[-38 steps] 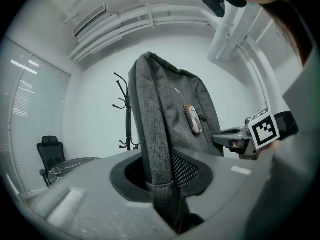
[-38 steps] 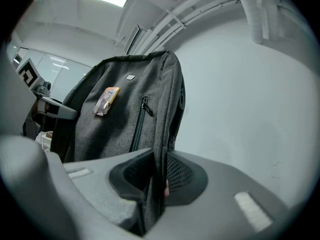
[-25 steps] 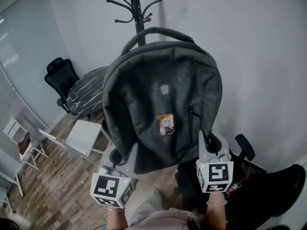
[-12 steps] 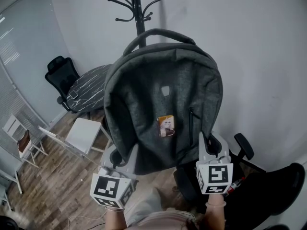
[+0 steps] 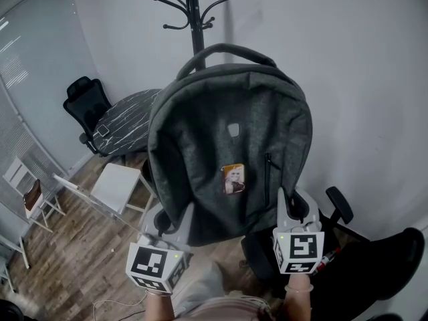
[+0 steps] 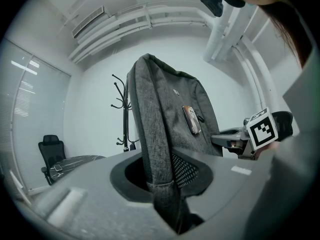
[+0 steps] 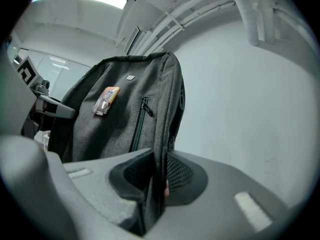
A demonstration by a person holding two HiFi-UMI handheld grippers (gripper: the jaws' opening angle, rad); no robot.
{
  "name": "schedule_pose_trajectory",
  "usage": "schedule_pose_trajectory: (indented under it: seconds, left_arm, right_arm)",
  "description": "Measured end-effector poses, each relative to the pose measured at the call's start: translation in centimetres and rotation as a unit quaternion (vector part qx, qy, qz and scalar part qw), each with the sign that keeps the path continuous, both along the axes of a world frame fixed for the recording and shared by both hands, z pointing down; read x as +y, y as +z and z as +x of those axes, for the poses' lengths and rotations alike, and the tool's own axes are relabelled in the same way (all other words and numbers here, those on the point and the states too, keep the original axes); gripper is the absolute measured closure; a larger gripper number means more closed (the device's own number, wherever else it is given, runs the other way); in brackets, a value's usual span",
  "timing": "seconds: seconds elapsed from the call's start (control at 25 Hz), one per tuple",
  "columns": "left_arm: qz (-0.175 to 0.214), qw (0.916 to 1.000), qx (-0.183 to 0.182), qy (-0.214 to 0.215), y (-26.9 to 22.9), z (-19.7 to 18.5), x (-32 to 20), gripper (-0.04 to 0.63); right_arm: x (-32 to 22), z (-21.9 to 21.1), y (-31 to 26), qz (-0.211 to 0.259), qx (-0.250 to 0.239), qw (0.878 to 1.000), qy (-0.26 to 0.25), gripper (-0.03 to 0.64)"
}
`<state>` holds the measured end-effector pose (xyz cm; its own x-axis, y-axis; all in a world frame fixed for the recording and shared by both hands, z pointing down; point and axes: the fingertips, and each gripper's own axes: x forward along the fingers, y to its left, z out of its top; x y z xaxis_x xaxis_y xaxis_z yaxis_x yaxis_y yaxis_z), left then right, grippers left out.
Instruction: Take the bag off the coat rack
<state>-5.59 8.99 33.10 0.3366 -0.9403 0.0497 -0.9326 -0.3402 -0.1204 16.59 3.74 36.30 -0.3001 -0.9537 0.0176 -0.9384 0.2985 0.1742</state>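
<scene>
A grey backpack (image 5: 231, 152) with a small yellow tag (image 5: 233, 178) is held up in front of me, its top handle (image 5: 227, 49) just before the pole of the black coat rack (image 5: 196, 12). My left gripper (image 5: 175, 219) is shut on the bag's lower left edge, and my right gripper (image 5: 296, 204) is shut on its lower right edge. In the left gripper view the backpack (image 6: 170, 114) fabric runs down between the jaws, and the coat rack (image 6: 124, 109) stands apart behind it. In the right gripper view the backpack (image 7: 125, 114) side seam is pinched between the jaws.
A black office chair (image 5: 83, 105) and a dark marbled table (image 5: 127, 122) stand at the left by the wall. A white stool (image 5: 117, 186) is below them on the wood floor. Another black chair (image 5: 338, 209) sits at the lower right.
The backpack has drifted slightly down and towards me, away from the rack's hooks. Both grips stay the same.
</scene>
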Motion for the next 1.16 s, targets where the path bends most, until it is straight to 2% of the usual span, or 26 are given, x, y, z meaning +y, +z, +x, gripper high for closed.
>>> schedule_pose_trajectory:
  seconds: [0.72, 1.16]
  left_arm:
    - [-0.009, 0.9999, 0.004, 0.013, 0.3, -0.1, -0.6, 0.504]
    - [-0.012, 0.9996, 0.008, 0.023, 0.3, -1.2, -3.4, 0.505]
  right_arm:
    - [-0.1, 0.0, 0.3, -0.001, 0.003, 1.000, 0.013, 0.560]
    - [-2.4, -0.9, -0.1, -0.004, 0.011, 1.000, 0.024, 0.560]
